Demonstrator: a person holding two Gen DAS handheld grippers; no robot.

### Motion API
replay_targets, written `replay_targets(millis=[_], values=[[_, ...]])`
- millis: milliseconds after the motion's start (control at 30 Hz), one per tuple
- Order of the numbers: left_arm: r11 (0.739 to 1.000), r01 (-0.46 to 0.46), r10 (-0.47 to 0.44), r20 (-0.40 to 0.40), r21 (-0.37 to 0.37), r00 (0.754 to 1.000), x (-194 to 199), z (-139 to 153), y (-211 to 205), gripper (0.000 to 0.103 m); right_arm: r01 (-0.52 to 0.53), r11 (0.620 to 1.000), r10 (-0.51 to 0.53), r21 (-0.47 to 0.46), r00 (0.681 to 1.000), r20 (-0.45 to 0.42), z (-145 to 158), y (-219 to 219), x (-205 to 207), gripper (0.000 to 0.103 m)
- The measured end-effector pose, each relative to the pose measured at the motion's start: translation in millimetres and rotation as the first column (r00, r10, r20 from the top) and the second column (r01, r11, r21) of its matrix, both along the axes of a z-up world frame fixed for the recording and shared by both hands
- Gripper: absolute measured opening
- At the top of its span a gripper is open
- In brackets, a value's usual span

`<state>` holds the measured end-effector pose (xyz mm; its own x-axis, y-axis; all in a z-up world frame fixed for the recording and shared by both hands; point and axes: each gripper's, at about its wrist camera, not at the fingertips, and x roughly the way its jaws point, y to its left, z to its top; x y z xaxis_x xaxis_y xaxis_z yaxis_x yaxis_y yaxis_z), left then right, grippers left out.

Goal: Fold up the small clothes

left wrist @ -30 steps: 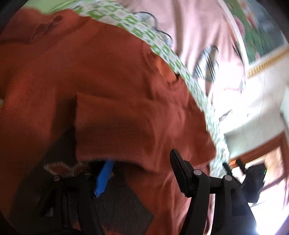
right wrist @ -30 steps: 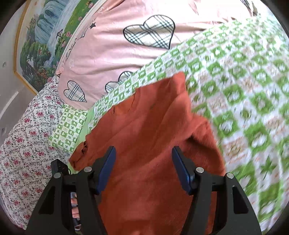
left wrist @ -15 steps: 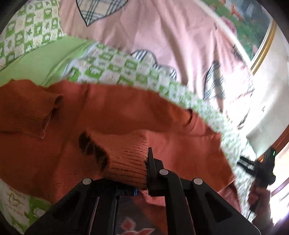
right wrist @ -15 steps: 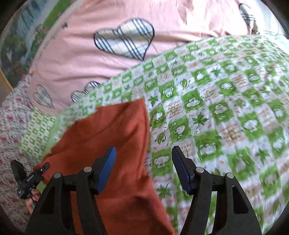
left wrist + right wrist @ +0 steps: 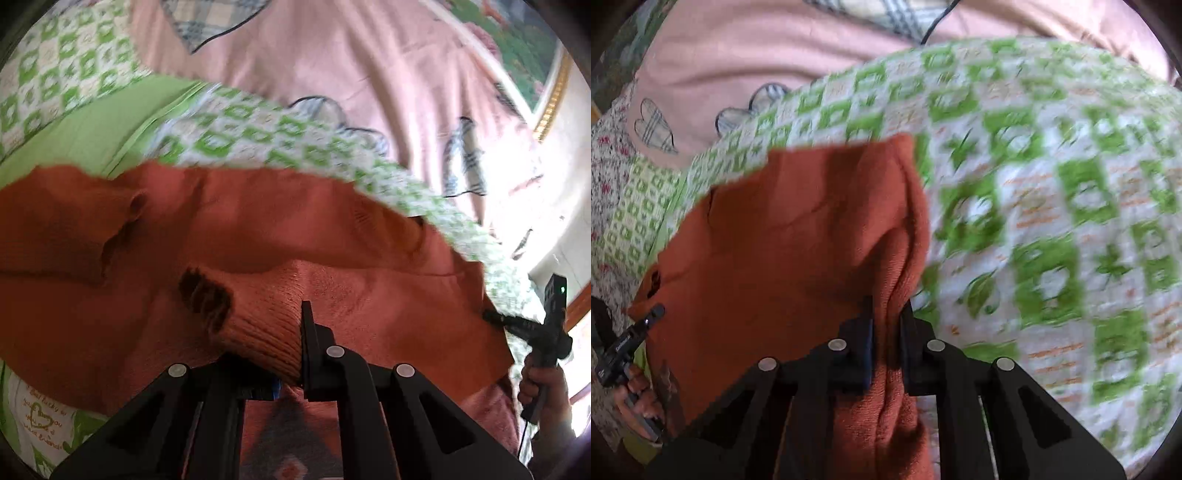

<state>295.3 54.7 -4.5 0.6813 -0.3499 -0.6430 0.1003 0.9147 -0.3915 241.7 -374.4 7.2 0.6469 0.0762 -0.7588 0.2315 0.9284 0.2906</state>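
A rust-orange knit sweater (image 5: 295, 229) lies spread on the bed. In the left wrist view my left gripper (image 5: 286, 354) is shut on a ribbed sleeve cuff (image 5: 266, 332), held a little above the sweater's body. The other sleeve cuff (image 5: 110, 236) lies at the left. In the right wrist view the jaws of my right gripper (image 5: 887, 314) are closing, and a bunched fold of the sweater's right edge (image 5: 897, 258) is pinched between the pads. Each view shows the other gripper at the sweater's far side: the right one (image 5: 546, 325), the left one (image 5: 628, 339).
A green-and-white checked quilt (image 5: 1052, 184) lies under the sweater. Behind it is a pink cover with plaid hearts (image 5: 332, 55), and a floral sheet (image 5: 605, 155) at the left. A framed painting (image 5: 517, 44) hangs on the wall. A hand (image 5: 543, 384) holds the right gripper.
My left gripper shut on the sleeve cuff and lifted it slightly. My right gripper moved across to the sweater's right edge and closed on the fabric there.
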Motion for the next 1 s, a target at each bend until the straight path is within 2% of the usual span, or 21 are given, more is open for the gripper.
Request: replay_targets(millis=[33, 100, 200, 267, 333, 433, 500, 533, 567, 633, 700, 733, 767, 800, 833, 867, 900, 967, 1000], values=[[1.0, 0.014, -0.014, 0.016, 0.003, 1.0, -2.5, 3.7, -4.4, 0.006, 0.03, 1.0, -0.03, -0.009, 0.999, 0.035, 9.7, -7.3, -5.7, 0.012], [0.997, 0.027, -0.029, 0.031, 0.069, 0.999, 0.0, 5.5, -20.1, 0.006, 0.046, 0.999, -0.045, -0.02, 0.998, 0.037, 10.3, -11.9, -5.5, 0.012], [0.992, 0.023, -0.02, -0.026, 0.121, 0.999, 11.8, -8.1, -26.2, 0.006, 0.031, 0.993, -0.034, -0.113, 0.999, -0.026, -10.5, -4.9, 5.8, 0.012], [0.992, 0.031, -0.021, -0.085, 0.118, 0.996, 17.1, -17.6, -21.3, 0.008, 0.038, 0.995, -0.041, -0.092, 0.998, -0.037, -21.6, -8.2, 6.5, 0.012], [0.992, 0.027, -0.016, -0.092, 0.123, 0.996, 14.0, -17.7, -15.4, 0.019, 0.056, 0.996, -0.057, -0.063, 0.998, -0.023, -21.6, -13.3, 2.2, 0.012], [0.991, 0.022, -0.01, -0.083, 0.134, 0.997, 5.0, -14.6, -6.0, 0.025, 0.129, 0.986, -0.129, -0.107, 0.992, 0.006, -0.1, -11.9, -21.0, 0.017], [0.993, 0.018, -0.009, -0.083, 0.114, 0.996, 3.0, -16.7, -2.1, 0.025, 0.097, 0.994, -0.094, -0.058, 0.993, 0.066, 14.8, 0.4, -32.9, 0.02], [0.993, 0.015, -0.005, -0.086, 0.115, 0.996, 4.1, -17.6, -3.3, 0.025, 0.031, 0.999, -0.029, -0.017, 0.995, 0.093, 20.3, 12.0, -39.1, 0.02], [0.992, 0.011, 0.0, -0.086, 0.126, 0.996, 5.0, -17.8, -5.0, 0.025, -0.04, 0.999, 0.039, 0.006, 0.994, 0.101, 20.3, 26.7, -42.7, 0.02], [0.99, 0.006, 0.005, -0.084, 0.138, 0.996, 3.8, -17.5, -6.2, 0.025, -0.116, 0.992, 0.114, 0.04, 0.992, 0.057, 6.8, 43.5, -45.1, 0.021], [0.991, 0.0, 0.012, -0.087, 0.135, 0.996, 1.1, -16.6, -1.1, 0.026, -0.052, 0.998, 0.05, -0.032, 0.997, -0.05, -18.1, 37.1, -46.6, 0.021], [0.99, -0.004, 0.016, -0.088, 0.139, 0.996, -1.7, -15.8, 2.7, 0.027, 0.003, 0.999, -0.007, -0.052, 0.998, -0.066, -28.1, 22.4, -51.9, 0.017], [0.989, -0.008, 0.021, -0.085, 0.149, 0.996, -5.1, -14.7, 6.1, 0.027, 0.035, 0.999, -0.035, -0.002, 0.998, -0.049, -30.1, 11.0, -57.7, 0.0], [0.986, -0.016, 0.029, -0.08, 0.164, 0.996, -9.7, -13.2, 9.9, 0.027, 0.073, 0.996, -0.071, 0.057, 0.997, -0.039, -29.3, 0.3, -65.9, 0.0], [0.983, -0.029, 0.043, -0.072, 0.182, 0.996, -16.7, -10.5, 16.3, 0.026, 0.109, 0.992, -0.107, 0.06, 0.994, -0.031, -22.7, -3.6, -73.8, 0.0], [0.982, -0.039, 0.052, -0.068, 0.186, 0.996, -21.9, -7.9, 21.8, 0.026, 0.122, 0.992, -0.122, 0.014, 0.992, -0.023, -15.9, 1.2, -78.0, 0.0], [0.982, -0.047, 0.059, -0.06, 0.184, 0.996, -27.6, -4.5, 27.8, 0.026, 0.125, 0.992, -0.125, -0.026, 0.992, -0.008, -8.4, 7.9, -83.3, 0.007], [0.98, -0.074, 0.081, -0.032, 0.187, 0.996, -41.8, 6.4, 43.1, 0.027, 0.07, 0.997, -0.071, 0.025, 0.997, 0.039, 5.7, 17.4, -91.0, 0.007], [0.977, -0.086, 0.091, -0.019, 0.196, 0.996, -47.2, 11.5, 49.1, 0.032, 0.047, 0.997, -0.05, 0.056, 0.997, 0.052, 8.6, 21.6, -96.7, 0.012]])
